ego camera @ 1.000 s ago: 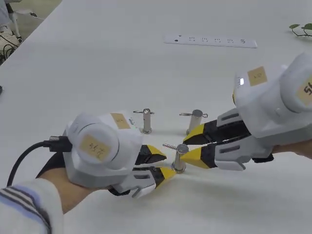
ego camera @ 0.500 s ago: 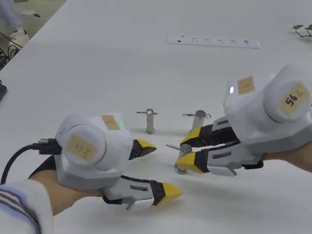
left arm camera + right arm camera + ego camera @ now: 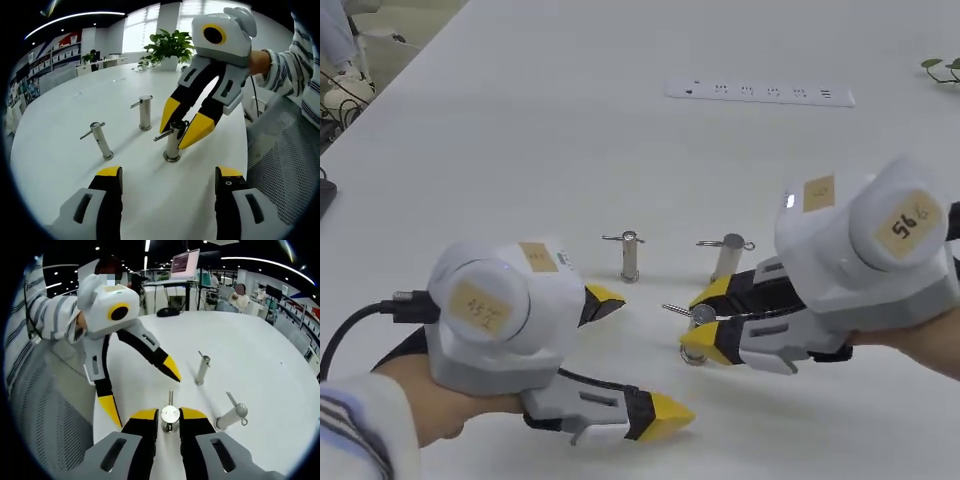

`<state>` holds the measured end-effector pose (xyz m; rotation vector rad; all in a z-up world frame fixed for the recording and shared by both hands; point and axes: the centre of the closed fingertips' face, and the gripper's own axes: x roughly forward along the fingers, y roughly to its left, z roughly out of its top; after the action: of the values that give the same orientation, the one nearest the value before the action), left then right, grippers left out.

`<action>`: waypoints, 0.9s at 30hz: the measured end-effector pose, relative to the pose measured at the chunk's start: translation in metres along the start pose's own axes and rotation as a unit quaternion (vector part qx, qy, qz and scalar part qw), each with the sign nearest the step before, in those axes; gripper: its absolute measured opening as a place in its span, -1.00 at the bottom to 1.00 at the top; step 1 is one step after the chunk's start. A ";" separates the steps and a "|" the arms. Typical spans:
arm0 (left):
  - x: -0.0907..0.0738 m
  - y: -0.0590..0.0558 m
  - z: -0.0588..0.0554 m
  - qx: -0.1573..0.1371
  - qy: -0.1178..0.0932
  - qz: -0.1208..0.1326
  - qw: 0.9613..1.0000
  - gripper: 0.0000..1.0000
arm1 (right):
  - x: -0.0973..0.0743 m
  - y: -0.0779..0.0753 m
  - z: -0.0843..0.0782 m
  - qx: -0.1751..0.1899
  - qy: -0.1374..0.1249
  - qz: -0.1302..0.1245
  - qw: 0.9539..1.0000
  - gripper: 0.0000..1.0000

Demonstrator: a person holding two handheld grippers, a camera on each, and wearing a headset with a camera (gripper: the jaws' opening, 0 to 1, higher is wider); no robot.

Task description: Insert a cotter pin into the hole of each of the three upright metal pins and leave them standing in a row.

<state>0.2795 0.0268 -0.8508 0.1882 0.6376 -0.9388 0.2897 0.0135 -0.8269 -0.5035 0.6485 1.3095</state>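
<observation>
Three upright metal pins stand on the white table, each with a cotter pin through its top: far-left pin point(image 3: 629, 257), far-right pin point(image 3: 726, 257), near pin point(image 3: 695, 335). My right gripper point(image 3: 700, 317) is shut on the near pin point(image 3: 170, 417), with a yellow-tipped jaw against each side of it. In the left gripper view that grip point(image 3: 186, 126) shows on the near pin point(image 3: 172, 146), with the other two pins point(image 3: 145, 113) point(image 3: 100, 141) behind it. My left gripper point(image 3: 635, 357) is wide open with nothing in it, a little short of the near pin; its own jaw tips frame the pin from below point(image 3: 169, 172).
A white power strip point(image 3: 760, 92) lies at the far side of the table. A potted plant point(image 3: 167, 45) stands at the table's far edge. A black cable point(image 3: 360, 320) trails from the left gripper. Office desks and people are far behind.
My left gripper has opened wide and drawn back from the near pin's base. The right gripper has stayed on that pin. The camera has shifted slightly.
</observation>
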 end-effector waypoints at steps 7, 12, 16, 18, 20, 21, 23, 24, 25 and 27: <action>-0.009 0.010 0.017 -0.039 -0.050 0.022 0.998 0.77 | -0.001 -0.002 -0.001 0.012 0.003 -0.002 1.000 -0.68; -0.011 0.013 0.018 -0.051 -0.056 0.027 0.997 0.86 | -0.001 -0.003 -0.001 0.013 0.007 -0.001 1.000 -0.69; -0.012 0.009 0.019 -0.089 -0.074 0.015 0.993 0.93 | 0.000 -0.003 -0.001 0.006 0.014 0.001 1.000 -0.71; -0.012 0.008 0.017 -0.087 -0.071 0.016 0.994 0.99 | 0.000 -0.003 -0.001 0.002 0.015 0.001 1.000 -0.71; -0.012 0.007 0.012 -0.084 -0.061 0.018 0.994 0.98 | 0.000 -0.003 -0.001 0.000 0.014 0.002 1.000 -0.72; -0.012 0.007 0.011 -0.083 -0.058 0.018 0.995 0.97 | 0.000 -0.003 -0.001 -0.002 0.015 0.003 1.000 -0.72; -0.013 0.005 0.012 -0.090 -0.063 0.014 0.994 0.96 | 0.000 -0.003 -0.001 -0.005 0.017 0.003 1.000 -0.72; -0.013 0.004 0.013 -0.093 -0.069 0.012 0.993 0.96 | 0.000 -0.003 -0.001 -0.006 0.018 0.004 1.000 -0.73; -0.015 0.004 0.016 -0.095 -0.076 0.012 0.993 0.95 | -0.001 -0.003 -0.001 -0.008 0.019 0.005 1.000 -0.73; -0.015 0.004 0.017 -0.097 -0.078 0.013 0.992 0.94 | -0.001 -0.003 -0.002 -0.013 0.021 0.009 1.000 -0.73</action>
<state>0.2834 0.0328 -0.8290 -0.0503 0.5760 -0.8509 0.2922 0.0109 -0.8277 -0.5484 0.6732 1.3292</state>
